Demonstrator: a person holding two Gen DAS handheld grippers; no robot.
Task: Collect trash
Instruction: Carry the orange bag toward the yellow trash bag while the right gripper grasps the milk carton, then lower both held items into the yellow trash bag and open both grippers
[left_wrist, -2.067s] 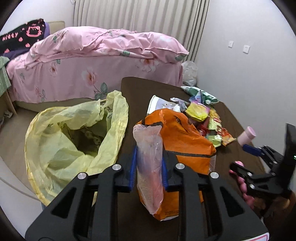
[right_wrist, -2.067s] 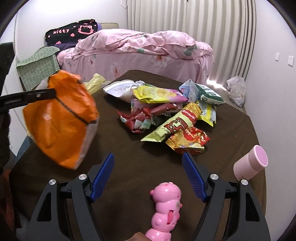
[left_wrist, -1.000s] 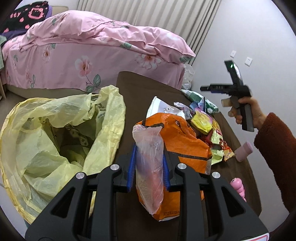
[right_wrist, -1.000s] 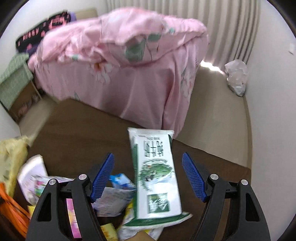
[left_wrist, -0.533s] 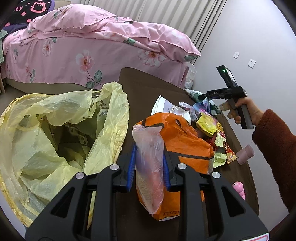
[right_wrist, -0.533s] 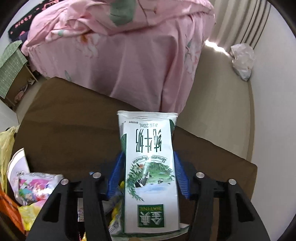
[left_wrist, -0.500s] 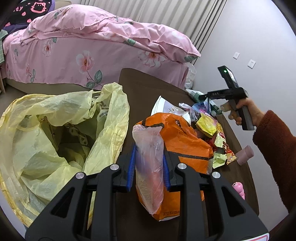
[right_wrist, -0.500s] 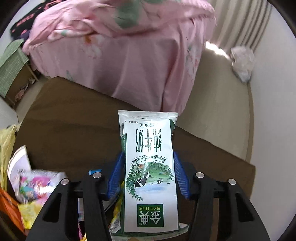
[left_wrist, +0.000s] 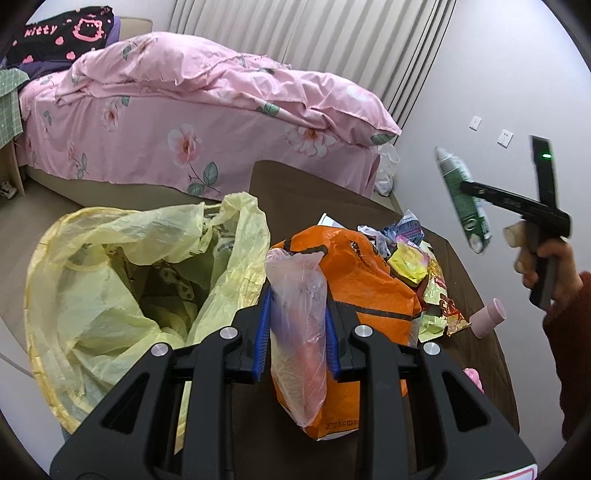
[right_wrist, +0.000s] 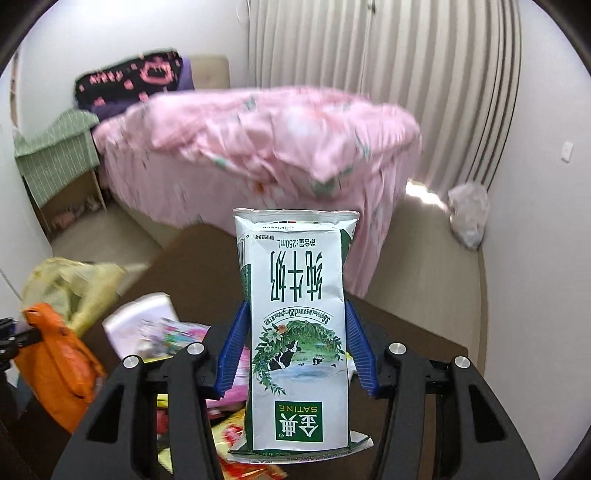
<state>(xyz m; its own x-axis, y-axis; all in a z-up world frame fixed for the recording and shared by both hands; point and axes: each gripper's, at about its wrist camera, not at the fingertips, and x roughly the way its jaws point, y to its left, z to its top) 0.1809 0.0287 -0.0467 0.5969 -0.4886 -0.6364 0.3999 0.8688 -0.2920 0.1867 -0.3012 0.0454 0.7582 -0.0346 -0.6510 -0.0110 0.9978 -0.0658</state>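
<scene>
A green-and-white milk carton (right_wrist: 299, 332) is clamped between the blue pads of the right claw (right_wrist: 295, 347) and is held in the air above the desk (right_wrist: 192, 273), its print upside down toward the camera. From the left wrist view the same carton (left_wrist: 463, 199) is seen raised clear of the heap, well above the desk's right side. An orange bag (left_wrist: 362, 280) with a clear plastic flap is gripped by the left claw (left_wrist: 295, 332), closed on the flap, the bag hanging over the desk's near edge.

Between the two claws a heap of snack wrappers (left_wrist: 417, 266) is spread on the brown desk; a pink cup (left_wrist: 489, 317) lies on its side near the right edge. Bare desk surface is seen behind the heap, toward the bed (left_wrist: 192, 122).

Just left of the desk a bin lined with a yellow trash bag (left_wrist: 122, 280) stands open, its rim draped against the desk edge; crumpled liner and some patterned material are seen inside, not clearly identifiable.
</scene>
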